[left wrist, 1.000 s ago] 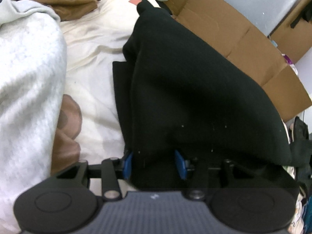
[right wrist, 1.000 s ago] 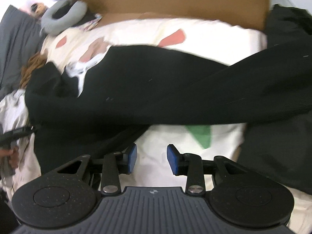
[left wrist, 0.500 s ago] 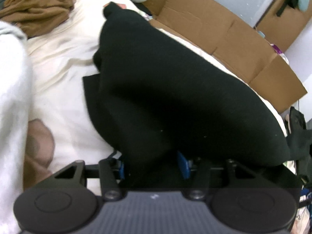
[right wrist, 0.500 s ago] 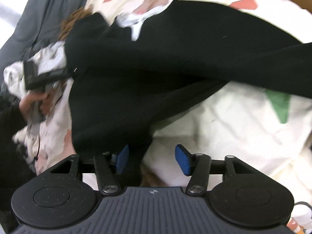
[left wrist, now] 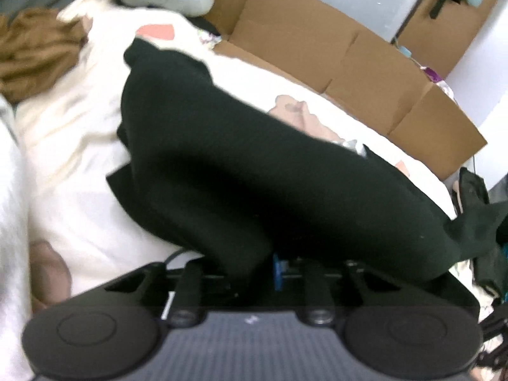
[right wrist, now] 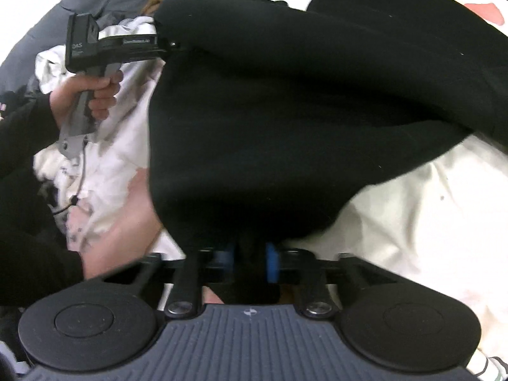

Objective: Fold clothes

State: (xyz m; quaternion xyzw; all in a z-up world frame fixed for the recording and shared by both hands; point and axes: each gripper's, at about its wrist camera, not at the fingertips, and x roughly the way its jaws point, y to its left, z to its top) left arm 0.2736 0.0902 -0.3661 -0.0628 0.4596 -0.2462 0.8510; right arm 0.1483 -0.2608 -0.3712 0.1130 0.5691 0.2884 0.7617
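The black garment (right wrist: pixel 301 101) lies spread across the cream bedsheet (right wrist: pixel 412 216), and the right gripper (right wrist: pixel 250 262) pinches its near hem between blue pads. The left gripper (left wrist: pixel 250 270) clamps another edge (one pad hidden by cloth). Beyond the garment, flattened cardboard boxes (left wrist: pixel 333 47) line the sheet's far side; their insides cannot be seen.

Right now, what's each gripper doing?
Left gripper: shut on the black sweater.
Right gripper: shut on the same sweater's edge.
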